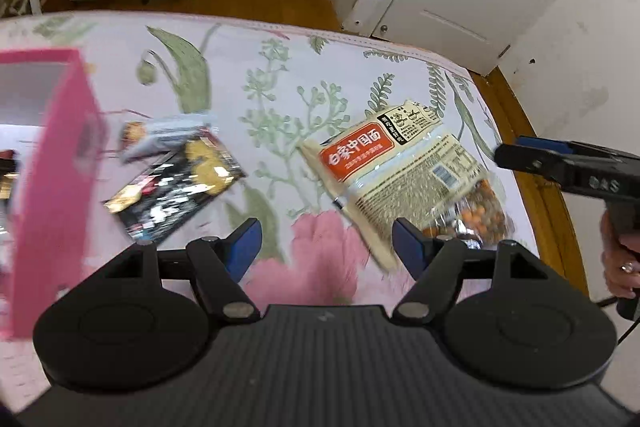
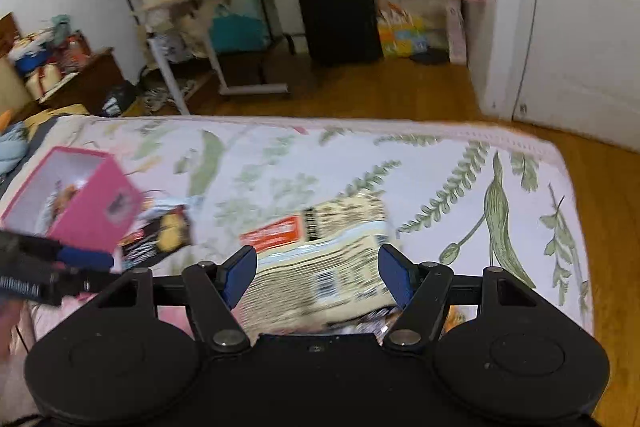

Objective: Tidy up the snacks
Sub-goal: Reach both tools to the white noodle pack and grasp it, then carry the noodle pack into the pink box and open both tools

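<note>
so both grippers hang over a bed with a floral sheet [image 1: 280, 75], angled down at it. left gripper [image 1: 326, 247] has its blue pads spread apart with nothing between them, just sheet underneath. right gripper [image 2: 318, 269] is also spread wide; the cream noodle packet [image 2: 320, 267] shows in the gap, but i can't see the pads touching it. in the left view that same noodle packet [image 1: 384, 163] lies flat at about 1 o'clock from the pads, partly over a clear bag of orange snacks [image 1: 480, 215]. a black snack packet [image 1: 176, 195] sits at 10 o'clock with a smaller silvery one [image 1: 168, 135] on its far end. the pink box [image 1: 52, 167] stands open-topped at 9 o'clock, with something inside, too blurry to tell.
</note>
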`<state>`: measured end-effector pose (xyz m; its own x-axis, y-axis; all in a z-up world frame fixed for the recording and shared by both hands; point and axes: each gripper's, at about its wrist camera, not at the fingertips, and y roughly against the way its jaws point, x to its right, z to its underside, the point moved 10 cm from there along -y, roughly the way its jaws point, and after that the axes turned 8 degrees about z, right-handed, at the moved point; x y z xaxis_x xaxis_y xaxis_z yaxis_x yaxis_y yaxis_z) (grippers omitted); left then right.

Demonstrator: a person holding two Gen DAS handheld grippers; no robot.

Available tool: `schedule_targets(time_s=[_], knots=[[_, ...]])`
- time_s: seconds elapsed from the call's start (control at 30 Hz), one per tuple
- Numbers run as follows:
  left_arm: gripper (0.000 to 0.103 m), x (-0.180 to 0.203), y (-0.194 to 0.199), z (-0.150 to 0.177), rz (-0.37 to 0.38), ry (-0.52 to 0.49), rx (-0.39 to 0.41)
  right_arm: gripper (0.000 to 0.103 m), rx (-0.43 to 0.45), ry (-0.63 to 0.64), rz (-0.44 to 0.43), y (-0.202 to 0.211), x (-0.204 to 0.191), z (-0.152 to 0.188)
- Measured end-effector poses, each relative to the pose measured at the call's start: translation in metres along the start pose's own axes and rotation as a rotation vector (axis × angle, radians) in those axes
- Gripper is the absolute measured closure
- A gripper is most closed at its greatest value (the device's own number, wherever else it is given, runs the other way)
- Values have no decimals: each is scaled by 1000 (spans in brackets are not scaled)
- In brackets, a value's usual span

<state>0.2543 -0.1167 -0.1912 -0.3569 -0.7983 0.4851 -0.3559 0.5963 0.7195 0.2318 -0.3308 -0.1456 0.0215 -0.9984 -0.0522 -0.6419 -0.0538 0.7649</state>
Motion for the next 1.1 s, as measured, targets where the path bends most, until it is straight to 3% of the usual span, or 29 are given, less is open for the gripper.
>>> schedule_targets(time_s=[0.13,0.33,0.4,0.47,0.53,0.57,0.67,0.77,1.1], knots=[[32,3,-45,-6,10,43,2,31,-67,-64,-27,-49,19,-2],[32,6,-93,-8,28,83,-21,30,-136,-56,-18,-97,28,-1],[31,6,-106,-4,58,134,-41,29,-167,-65,-7,-109,33,3],[33,8,-111,-4,115,186,-49,29,-202,-117,-64,-111,34,6],[38,19,-115,-2,208,179,-101,37,-253,-150,-150,-109,26,12],[39,22,-114,-3,205,167,-100,42,-262,-136,-162,-106,21,14],[39,26,-107,-3,165,107,-84,43,-269,-71,-141,-93,8,20],[39,27,-94,0,179,92,-86,43,-263,-51,-136,-75,-1,27],[39,27,-38,30,158,5,-181,41,-248,-60,-145,-19,-38,57]])
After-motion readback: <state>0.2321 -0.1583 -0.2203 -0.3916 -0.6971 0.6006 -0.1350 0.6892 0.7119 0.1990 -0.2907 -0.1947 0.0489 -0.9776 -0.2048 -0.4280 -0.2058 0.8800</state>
